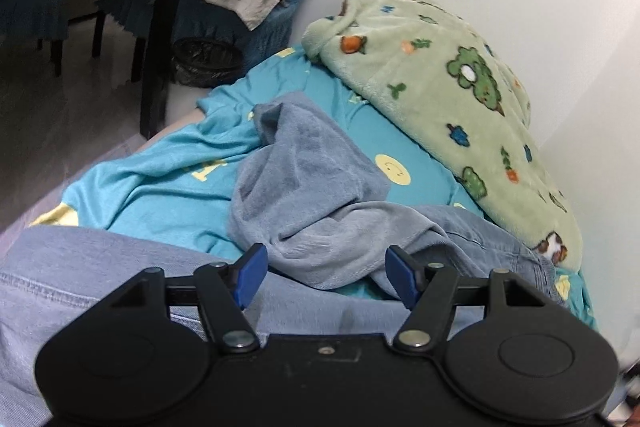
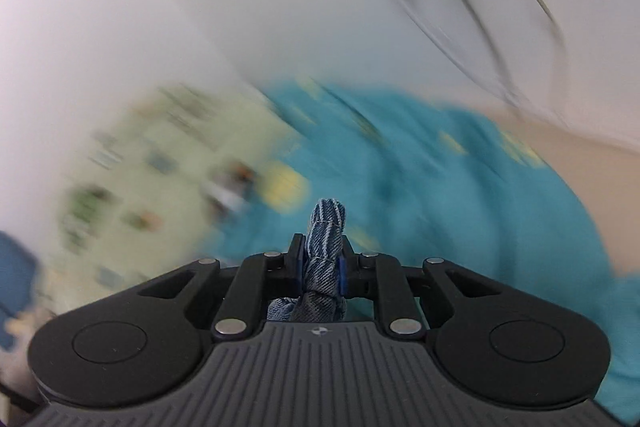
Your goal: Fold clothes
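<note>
Denim fills the lower left of the left wrist view: pale blue jeans (image 1: 80, 279) with a stitched seam running across the smooth, faded cloth. The left gripper (image 1: 326, 273) hangs over them with its two blue pads spread wide and nothing between them; its black linkage arms and round pivot plates frame the bottom of the picture. Just beyond the pads lies a crumpled grey-blue garment (image 1: 308, 187), soft and finely ribbed, heaped in thick folds and partly lying over the jeans. Under both spreads a thin turquoise sheet (image 1: 168, 183), wrinkled, printed with pale yellow smiley discs. To the right, against the white wall, a fluffy pale green fleece blanket (image 1: 452, 99) with cartoon animals and carrots lies bunched in a long mound on the sheet. Further back stand a black table leg (image 1: 160, 59) and a dark bin with a crinkled black liner (image 1: 206, 61).

The right wrist view is smeared with motion blur, yet the right gripper (image 2: 322, 267) is sharp: its jaws are clamped tight on a bunched wad of denim fabric (image 2: 326, 227), darker blue with white flecks in a twill weave, which sticks up as a rounded roll above the pads. Behind it the turquoise sheet (image 2: 460, 187) and the green blanket (image 2: 132, 167) show only as streaks.
</note>
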Motion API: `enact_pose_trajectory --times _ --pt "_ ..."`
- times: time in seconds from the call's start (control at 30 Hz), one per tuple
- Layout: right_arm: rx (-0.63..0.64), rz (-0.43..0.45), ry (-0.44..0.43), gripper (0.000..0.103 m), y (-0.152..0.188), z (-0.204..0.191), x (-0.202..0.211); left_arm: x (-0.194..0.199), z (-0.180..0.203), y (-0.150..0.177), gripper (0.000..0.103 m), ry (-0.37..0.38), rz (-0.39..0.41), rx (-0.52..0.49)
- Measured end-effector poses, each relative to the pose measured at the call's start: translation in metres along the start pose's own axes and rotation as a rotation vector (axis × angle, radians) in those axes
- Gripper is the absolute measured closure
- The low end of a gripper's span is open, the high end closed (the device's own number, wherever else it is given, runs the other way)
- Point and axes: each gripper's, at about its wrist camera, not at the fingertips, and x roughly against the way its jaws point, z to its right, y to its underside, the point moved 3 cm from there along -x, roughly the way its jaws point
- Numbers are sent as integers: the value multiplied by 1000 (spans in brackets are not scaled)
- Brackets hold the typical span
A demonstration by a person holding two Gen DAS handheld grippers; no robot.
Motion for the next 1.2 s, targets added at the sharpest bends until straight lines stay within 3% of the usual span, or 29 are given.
enact_pose_trajectory --times 0.07,0.17,0.23,0.3,0.37,0.5,0.6,0.67,0.8,0.93,1.13,1.2 --pt "-18 -80 107 86 4 20 -20 -3 -8 -2 41 -8 -12 40" --pt "5 -109 141 85 11 22 -23 -8 -18 -6 41 -11 -34 91" --pt "55 -83 150 82 11 10 -14 -9 -24 -7 41 -14 -36 115" --pt "106 -55 158 68 11 -3 -5 -8 -30 -8 41 -19 -31 139" --pt "151 13 178 42 13 -13 14 -8 -36 -12 41 -20 -26 164" --pt "245 196 162 41 18 -41 55 -15 -47 -27 41 -20 -34 178" --pt "328 230 63 41 47 -74 73 -26 -61 -40 44 -44 -39 210" --pt "405 197 -7 41 79 -97 75 -38 -75 -42 47 -29 -63 296" --pt "586 29 -110 47 153 -137 51 -66 -105 -41 56 -11 -115 469" --pt "728 -71 -176 51 207 -163 31 -96 -123 -41 62 35 -132 575" --pt "732 -156 -287 50 224 -177 23 -128 -125 -50 63 155 -94 593" --pt "693 -179 -312 49 221 -179 21 -138 -122 -52 78 168 -95 573"
